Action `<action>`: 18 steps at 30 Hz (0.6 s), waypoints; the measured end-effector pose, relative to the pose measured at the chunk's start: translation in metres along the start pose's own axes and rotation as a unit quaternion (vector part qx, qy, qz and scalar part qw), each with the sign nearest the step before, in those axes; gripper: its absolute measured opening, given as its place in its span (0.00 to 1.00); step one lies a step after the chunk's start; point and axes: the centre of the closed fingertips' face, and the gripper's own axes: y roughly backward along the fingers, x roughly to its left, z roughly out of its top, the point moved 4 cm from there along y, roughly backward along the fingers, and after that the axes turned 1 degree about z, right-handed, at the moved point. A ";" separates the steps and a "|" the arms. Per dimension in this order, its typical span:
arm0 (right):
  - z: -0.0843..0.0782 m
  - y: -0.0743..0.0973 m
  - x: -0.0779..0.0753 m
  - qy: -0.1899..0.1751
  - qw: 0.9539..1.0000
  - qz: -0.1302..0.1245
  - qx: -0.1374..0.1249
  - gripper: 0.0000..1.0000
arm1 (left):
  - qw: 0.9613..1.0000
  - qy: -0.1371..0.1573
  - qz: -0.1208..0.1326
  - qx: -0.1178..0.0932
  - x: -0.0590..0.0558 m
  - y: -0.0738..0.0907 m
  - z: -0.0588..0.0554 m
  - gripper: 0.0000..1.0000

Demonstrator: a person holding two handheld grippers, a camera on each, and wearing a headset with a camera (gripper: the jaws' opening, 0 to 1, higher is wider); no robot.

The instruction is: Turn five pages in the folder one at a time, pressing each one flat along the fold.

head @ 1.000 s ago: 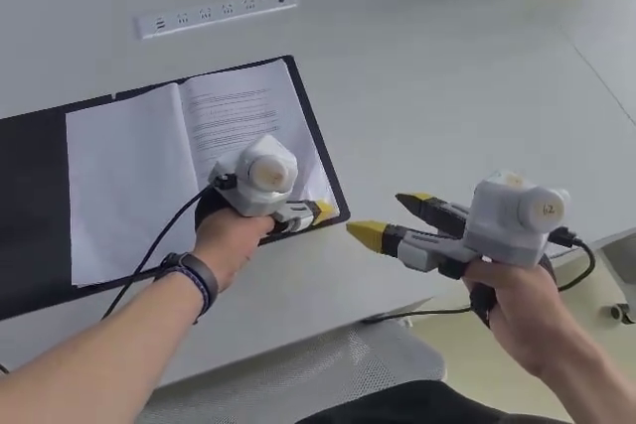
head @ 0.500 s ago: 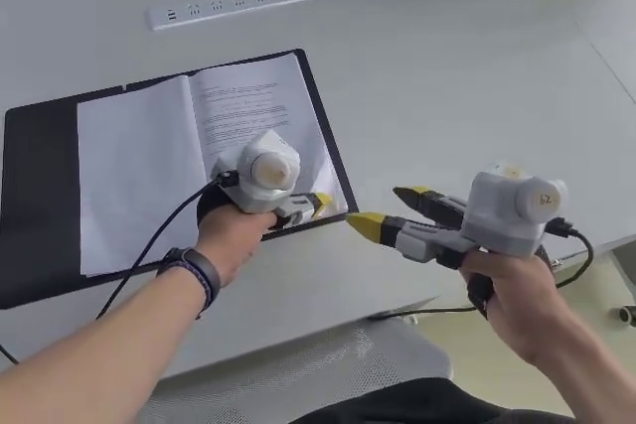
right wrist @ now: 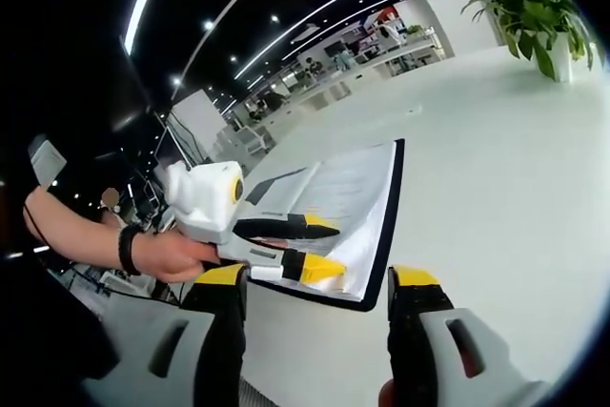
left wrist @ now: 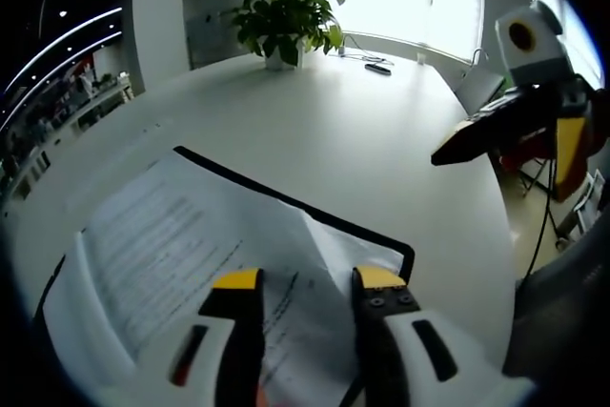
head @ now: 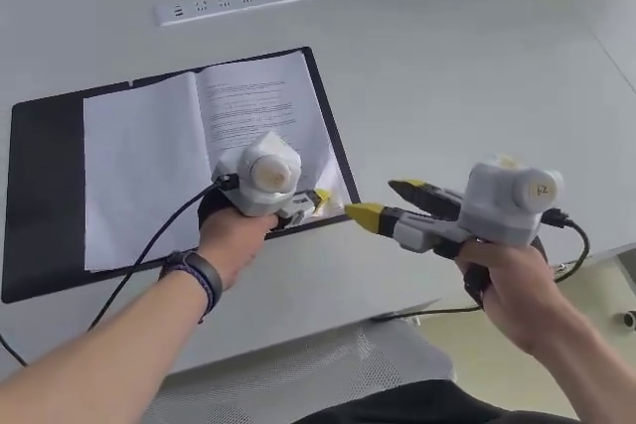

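Note:
A black folder (head: 40, 196) lies open on the white table, with a blank left page and a printed right page (head: 260, 111). My left gripper (head: 316, 204) hovers low over the right page's near right corner (left wrist: 357, 253), which curls up slightly. Its jaws stand open with the printed sheet (left wrist: 181, 235) showing between them. The right gripper view shows the left gripper (right wrist: 322, 245) with its yellow tips a little apart over the folder (right wrist: 381, 235). My right gripper (head: 388, 200) hangs open just right of that corner, off the folder and holding nothing; it also shows as the right gripper (left wrist: 477, 140).
A white power strip (head: 237, 1) lies on the table beyond the folder. A potted plant (left wrist: 286, 21) stands at the far end of the table. A grey chair seat (head: 328, 364) sits below the table's near edge. Cables trail from both grippers.
The head camera has shifted. My right gripper has edged a little closer to the folder's near right corner. The left gripper stays at that corner.

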 end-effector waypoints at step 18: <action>0.031 -0.068 -0.011 -0.013 0.998 0.058 0.015 0.52 | 1.000 0.011 -0.003 -0.002 0.003 0.001 -0.003 0.27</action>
